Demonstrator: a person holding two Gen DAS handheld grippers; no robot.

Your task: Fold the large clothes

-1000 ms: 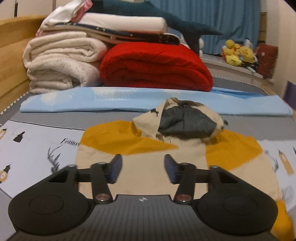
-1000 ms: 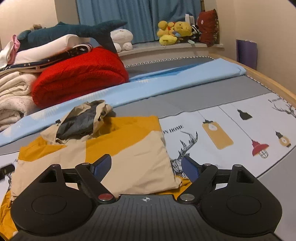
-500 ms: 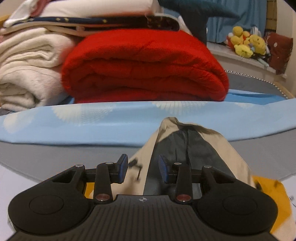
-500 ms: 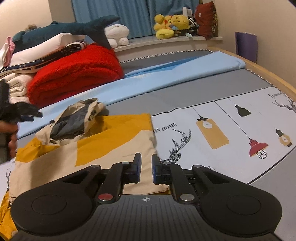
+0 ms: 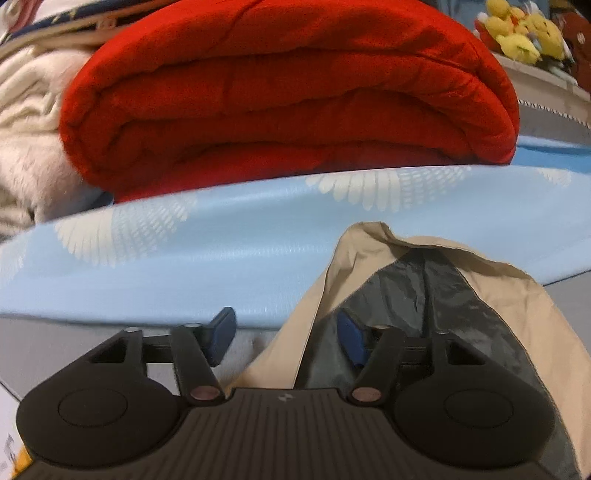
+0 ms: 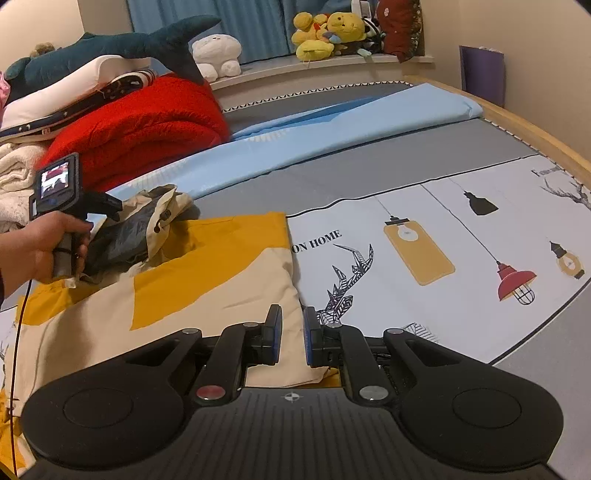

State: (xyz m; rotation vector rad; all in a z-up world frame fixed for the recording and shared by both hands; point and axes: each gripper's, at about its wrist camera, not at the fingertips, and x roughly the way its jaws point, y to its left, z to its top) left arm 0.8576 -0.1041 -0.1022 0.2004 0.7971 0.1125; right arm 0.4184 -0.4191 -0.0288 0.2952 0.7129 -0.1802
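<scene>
A beige and mustard hooded jacket [image 6: 207, 273] lies folded on the bed. Its hood [image 5: 424, 295], beige with a dark grey lining, stands up in front of my left gripper [image 5: 286, 338]. That gripper is open; its jaws straddle the hood's left edge, the right finger [image 5: 351, 341] inside the lining. The left gripper also shows in the right wrist view [image 6: 92, 206], held by a hand at the hood [image 6: 147, 218]. My right gripper [image 6: 292, 339] is nearly shut, a narrow gap showing, over the jacket's near right corner; I cannot tell if it pinches cloth.
A folded red blanket [image 5: 288, 92] and cream blankets [image 5: 26, 140] are stacked behind a light blue sheet [image 5: 184, 258]. A printed bed cover [image 6: 443, 258] spreads to the right. Plush toys [image 6: 328, 33] sit on the far ledge. A wooden bed rim [image 6: 535, 136] runs along the right.
My left gripper has moved forward to the hood and opened wider around its edge. My right gripper stays nearly closed at the jacket's corner, after closing from wide open a second ago.
</scene>
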